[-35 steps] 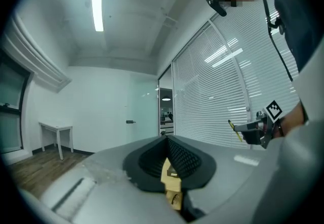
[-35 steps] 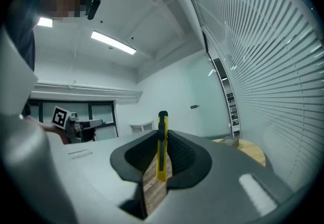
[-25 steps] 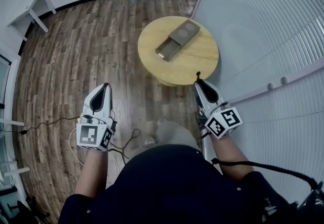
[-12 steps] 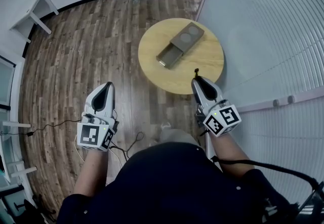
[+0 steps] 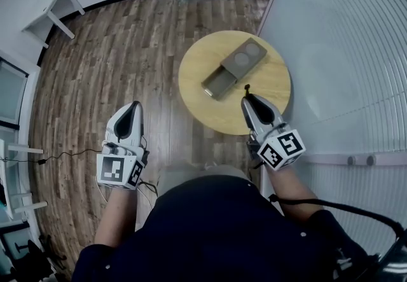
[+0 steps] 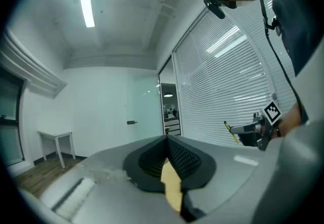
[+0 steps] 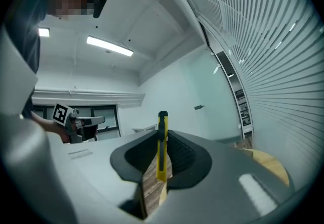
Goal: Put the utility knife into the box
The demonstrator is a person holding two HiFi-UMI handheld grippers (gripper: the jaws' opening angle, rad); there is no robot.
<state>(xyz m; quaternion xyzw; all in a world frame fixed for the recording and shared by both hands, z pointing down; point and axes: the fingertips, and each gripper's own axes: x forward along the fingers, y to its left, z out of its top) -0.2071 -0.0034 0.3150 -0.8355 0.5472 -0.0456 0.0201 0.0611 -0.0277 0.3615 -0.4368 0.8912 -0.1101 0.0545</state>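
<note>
Head view: from above, steeply down on left gripper (image 5: 133,107), right gripper (image 5: 246,99) and round table (image 5: 280,83). Gripper views: close, level along own jaws; each sights the other gripper.

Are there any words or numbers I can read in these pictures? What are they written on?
No words or numbers can be read anywhere.
On the left gripper: a black and white square pattern, not letters.
On the right gripper: the same kind of pattern, not letters.
On the box on the table: only a round shape on top, no print to read.
On the utility knife: no print shows.
</note>
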